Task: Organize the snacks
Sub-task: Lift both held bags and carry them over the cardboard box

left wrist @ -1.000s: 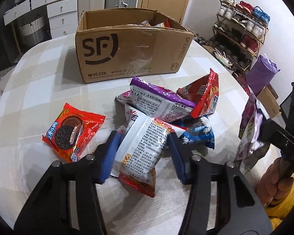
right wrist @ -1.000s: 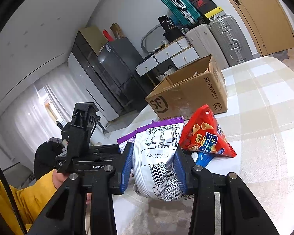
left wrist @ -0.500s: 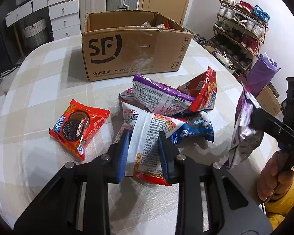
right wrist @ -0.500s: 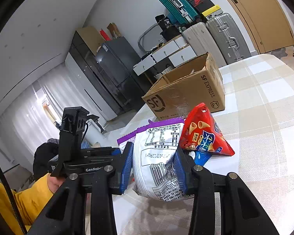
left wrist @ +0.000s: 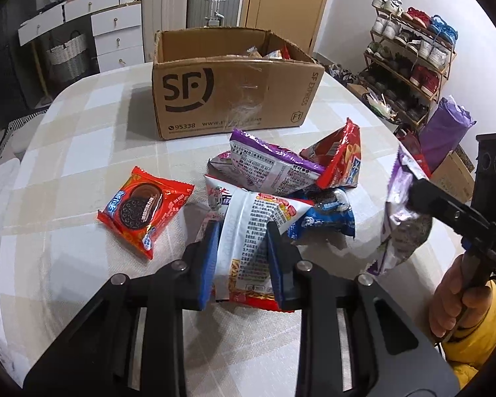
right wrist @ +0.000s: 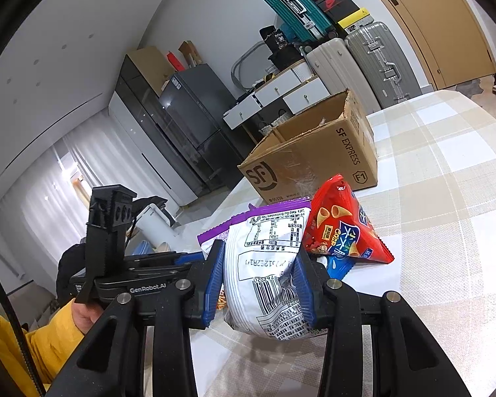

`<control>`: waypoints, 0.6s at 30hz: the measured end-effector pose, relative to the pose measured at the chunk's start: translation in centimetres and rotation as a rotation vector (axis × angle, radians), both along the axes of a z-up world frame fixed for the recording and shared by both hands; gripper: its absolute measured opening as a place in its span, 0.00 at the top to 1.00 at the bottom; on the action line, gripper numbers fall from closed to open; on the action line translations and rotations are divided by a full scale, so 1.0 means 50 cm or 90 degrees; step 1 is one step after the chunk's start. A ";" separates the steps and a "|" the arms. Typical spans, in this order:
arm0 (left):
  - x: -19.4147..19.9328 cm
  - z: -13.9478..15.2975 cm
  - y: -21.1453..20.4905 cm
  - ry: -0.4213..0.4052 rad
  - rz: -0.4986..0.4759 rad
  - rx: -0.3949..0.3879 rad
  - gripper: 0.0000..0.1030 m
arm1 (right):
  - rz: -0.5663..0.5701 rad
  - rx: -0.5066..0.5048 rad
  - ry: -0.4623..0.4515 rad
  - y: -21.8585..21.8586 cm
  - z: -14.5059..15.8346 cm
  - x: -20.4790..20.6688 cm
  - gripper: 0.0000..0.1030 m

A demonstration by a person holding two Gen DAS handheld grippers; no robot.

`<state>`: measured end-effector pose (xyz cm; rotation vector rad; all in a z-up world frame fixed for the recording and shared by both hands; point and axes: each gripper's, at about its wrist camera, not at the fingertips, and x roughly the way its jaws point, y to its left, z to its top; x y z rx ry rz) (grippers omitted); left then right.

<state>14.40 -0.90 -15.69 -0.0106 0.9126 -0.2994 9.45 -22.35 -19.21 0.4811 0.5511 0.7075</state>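
My left gripper [left wrist: 243, 236] is shut on a white and red snack bag [left wrist: 248, 241], squeezing it between the blue pads at the front of the pile. Behind it lie a purple-topped bag [left wrist: 274, 165], a red cone-chip bag [left wrist: 342, 158] and a blue cookie pack [left wrist: 327, 213]. A red cookie pack [left wrist: 142, 208] lies alone to the left. My right gripper [right wrist: 259, 266] is shut on a white bag with a purple top [right wrist: 268, 264], held above the table; it also shows at the right of the left wrist view as the purple bag [left wrist: 401, 218]. The open cardboard box [left wrist: 234, 82] stands behind the pile.
The checked tablecloth [left wrist: 82, 125] covers a round table. A shoe rack [left wrist: 410, 63] and a purple sack [left wrist: 444, 129] stand off its right edge. Suitcases [left wrist: 211, 0] and white drawers [left wrist: 112, 29] stand behind the box. A yellow sleeve [left wrist: 473, 324] holds the right gripper.
My left gripper's jaws closed on the white and red snack bag, which now bulges between the pads, and the hand drew back slightly. The right gripper stayed still with its bag.
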 end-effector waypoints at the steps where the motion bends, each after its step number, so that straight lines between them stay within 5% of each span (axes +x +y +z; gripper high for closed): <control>1: -0.004 0.005 0.002 -0.003 0.007 0.001 0.76 | -0.003 -0.003 0.000 0.000 0.000 -0.001 0.61; 10: -0.053 0.065 0.041 -0.044 0.020 -0.035 0.76 | -0.017 -0.054 -0.013 0.013 0.023 -0.010 0.61; 18: -0.115 0.162 0.077 -0.117 0.030 -0.074 0.76 | -0.029 -0.070 -0.082 0.011 0.141 -0.041 0.61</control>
